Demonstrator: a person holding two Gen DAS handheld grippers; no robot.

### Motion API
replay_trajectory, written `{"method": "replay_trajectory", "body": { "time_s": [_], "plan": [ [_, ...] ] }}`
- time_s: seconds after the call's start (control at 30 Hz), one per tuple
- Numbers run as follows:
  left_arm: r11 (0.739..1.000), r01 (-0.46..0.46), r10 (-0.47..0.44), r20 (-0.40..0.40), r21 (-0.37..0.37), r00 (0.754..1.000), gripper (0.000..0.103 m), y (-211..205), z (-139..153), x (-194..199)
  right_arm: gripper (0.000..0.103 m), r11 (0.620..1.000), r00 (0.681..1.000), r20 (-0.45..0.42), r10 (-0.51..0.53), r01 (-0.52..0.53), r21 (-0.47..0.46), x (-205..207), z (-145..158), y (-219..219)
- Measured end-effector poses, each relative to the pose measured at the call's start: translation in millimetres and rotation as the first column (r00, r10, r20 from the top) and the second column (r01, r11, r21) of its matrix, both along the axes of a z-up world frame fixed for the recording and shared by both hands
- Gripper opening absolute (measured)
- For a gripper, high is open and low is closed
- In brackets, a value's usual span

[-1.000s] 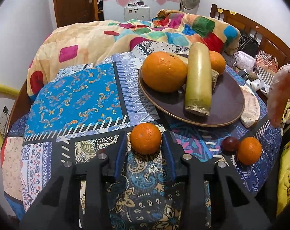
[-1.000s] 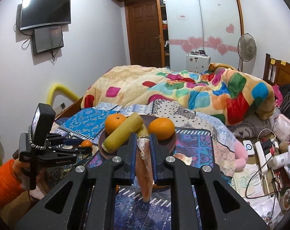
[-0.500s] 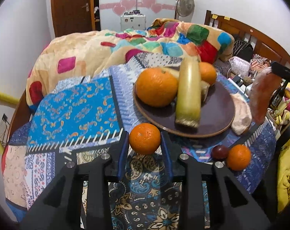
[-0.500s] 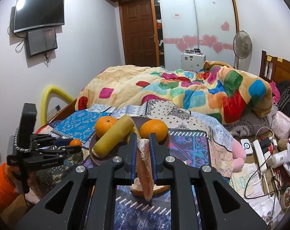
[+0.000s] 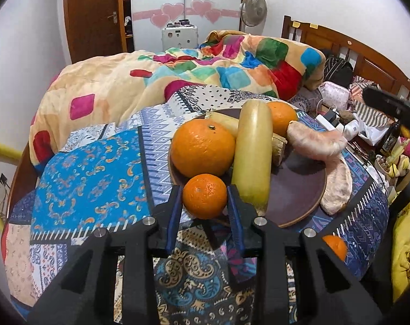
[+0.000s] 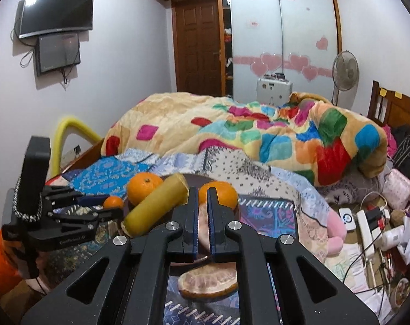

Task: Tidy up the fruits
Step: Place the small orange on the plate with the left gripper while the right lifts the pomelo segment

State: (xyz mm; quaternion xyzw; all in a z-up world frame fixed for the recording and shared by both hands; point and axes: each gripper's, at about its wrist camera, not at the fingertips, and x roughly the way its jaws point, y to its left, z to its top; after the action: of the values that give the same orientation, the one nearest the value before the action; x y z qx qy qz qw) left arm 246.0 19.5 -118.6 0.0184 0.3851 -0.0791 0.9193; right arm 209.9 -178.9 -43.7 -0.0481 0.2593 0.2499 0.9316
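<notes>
A small mandarin (image 5: 204, 195) is pinched between the blue pads of the left tool (image 5: 205, 203), clear of the patterned bedspread (image 5: 91, 178). Just beyond the tips of this tool lies the near rim of the brown plate (image 5: 297, 189), so the plate is judged to be straight ahead and slightly right of the held fruit. On the plate, nearest the left tool, a large orange (image 5: 202, 149) and a long yellow-green fruit (image 5: 253, 157) are seen touching; the long axis of that fruit runs away from the tool, its cut end toward it. A second orange (image 5: 282, 116) sits at the far side.

The right tool (image 6: 202, 211) is pressed together on a pale pink pomelo segment (image 5: 316, 143), which is held over the plate's right part; a second segment (image 5: 337, 187) rests against the plate's right rim. Another mandarin (image 5: 336, 246) lies on the bedspread off to the right of the left tool, partly hidden by it.

The left hand is judged nearer to the free space at the plate's near edge. Embossed lettering is visible on the left tool's body in the right wrist view, but it cannot be read. No other brand or label is legible.
</notes>
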Motion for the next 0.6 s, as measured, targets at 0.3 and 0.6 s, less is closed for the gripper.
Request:
{"method": "replay_trajectory", "body": {
  "time_s": [0.3,0.6],
  "plan": [
    [1.000,-0.007,0.007,-0.018,0.022,1.000,0.033,-3.8,-11.1,10.6,0.007,0.999,0.996,-0.067,-0.051,0.050,-0.016,14.0,-22.6,-21.7],
    [0.999,-0.009,0.011,-0.041,0.031,0.999,0.047,-4.6,-14.8,14.1,0.044,0.996,0.990,-0.132,-0.050,0.040,-0.083,20.5,-53.5,-28.3]
  ]
}}
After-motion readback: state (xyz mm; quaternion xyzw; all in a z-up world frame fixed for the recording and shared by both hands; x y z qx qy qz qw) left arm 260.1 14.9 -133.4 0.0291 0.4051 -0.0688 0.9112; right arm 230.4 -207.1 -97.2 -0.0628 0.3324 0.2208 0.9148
